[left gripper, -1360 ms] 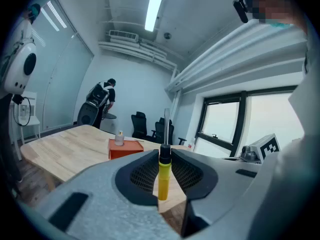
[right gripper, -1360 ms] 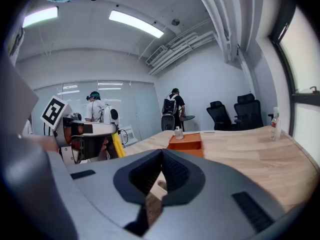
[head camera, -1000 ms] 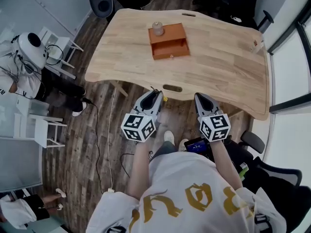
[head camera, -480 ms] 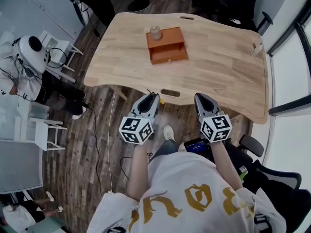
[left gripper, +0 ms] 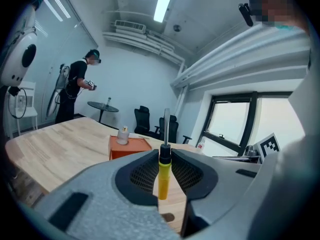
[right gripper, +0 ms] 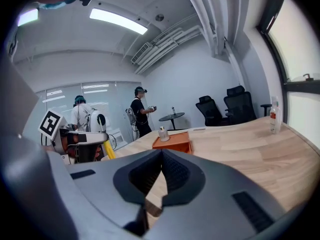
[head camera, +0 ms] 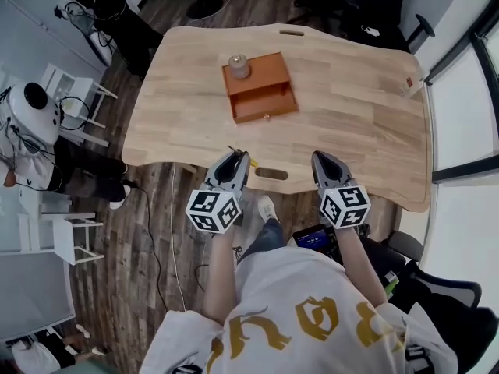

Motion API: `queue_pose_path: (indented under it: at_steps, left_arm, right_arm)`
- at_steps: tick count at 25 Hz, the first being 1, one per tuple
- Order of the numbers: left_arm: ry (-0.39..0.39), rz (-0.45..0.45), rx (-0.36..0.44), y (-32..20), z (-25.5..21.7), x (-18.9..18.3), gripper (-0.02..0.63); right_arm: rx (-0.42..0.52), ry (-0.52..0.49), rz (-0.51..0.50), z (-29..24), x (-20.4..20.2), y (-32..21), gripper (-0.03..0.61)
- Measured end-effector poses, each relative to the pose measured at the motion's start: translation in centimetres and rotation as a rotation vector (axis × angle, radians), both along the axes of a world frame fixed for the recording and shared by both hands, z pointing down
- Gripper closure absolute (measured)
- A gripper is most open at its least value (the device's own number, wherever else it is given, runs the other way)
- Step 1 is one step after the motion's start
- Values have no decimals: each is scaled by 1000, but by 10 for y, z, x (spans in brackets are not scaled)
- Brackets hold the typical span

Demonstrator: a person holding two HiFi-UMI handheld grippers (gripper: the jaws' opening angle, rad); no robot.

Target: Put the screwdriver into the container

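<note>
No words or numbers are legible anywhere — the gold print (head camera: 316, 318) on the person's shirt (head camera: 288, 275) is too warped to read.

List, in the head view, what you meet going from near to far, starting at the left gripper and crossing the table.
left gripper, holding the screwdriver → open drawer of the orange container → small jar on the container's top

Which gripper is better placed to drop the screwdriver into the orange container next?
Left. The left gripper grips the yellow-handled screwdriver, tip up, facing the orange container across the table. The right gripper is shut and empty.
</note>
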State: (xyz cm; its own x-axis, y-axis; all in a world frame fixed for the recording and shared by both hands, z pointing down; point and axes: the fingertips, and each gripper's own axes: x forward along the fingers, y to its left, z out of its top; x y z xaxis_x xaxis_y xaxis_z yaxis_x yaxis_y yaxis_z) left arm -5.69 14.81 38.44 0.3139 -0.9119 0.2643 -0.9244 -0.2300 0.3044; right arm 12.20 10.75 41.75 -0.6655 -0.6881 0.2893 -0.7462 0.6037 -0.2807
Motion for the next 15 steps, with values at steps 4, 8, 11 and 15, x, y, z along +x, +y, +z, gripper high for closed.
queue_pose_path:
  at_steps: [4, 8, 11, 15]
  left_arm:
    - [10, 28, -27, -45, 11, -27, 538]
    - [19, 38, -49, -89, 24, -62, 538]
    - [35, 50, -54, -119, 29, -86, 538]
    - [43, 85, -51, -152, 34, -108, 538]
  right_arm:
    - [-25, 23, 16, 8, -29, -38, 569]
    - [-50, 47, 38, 18, -54, -75, 569]
    - [-57, 55, 37, 22, -77, -100, 569]
    - [-49, 61, 46, 20, -101, -122, 569]
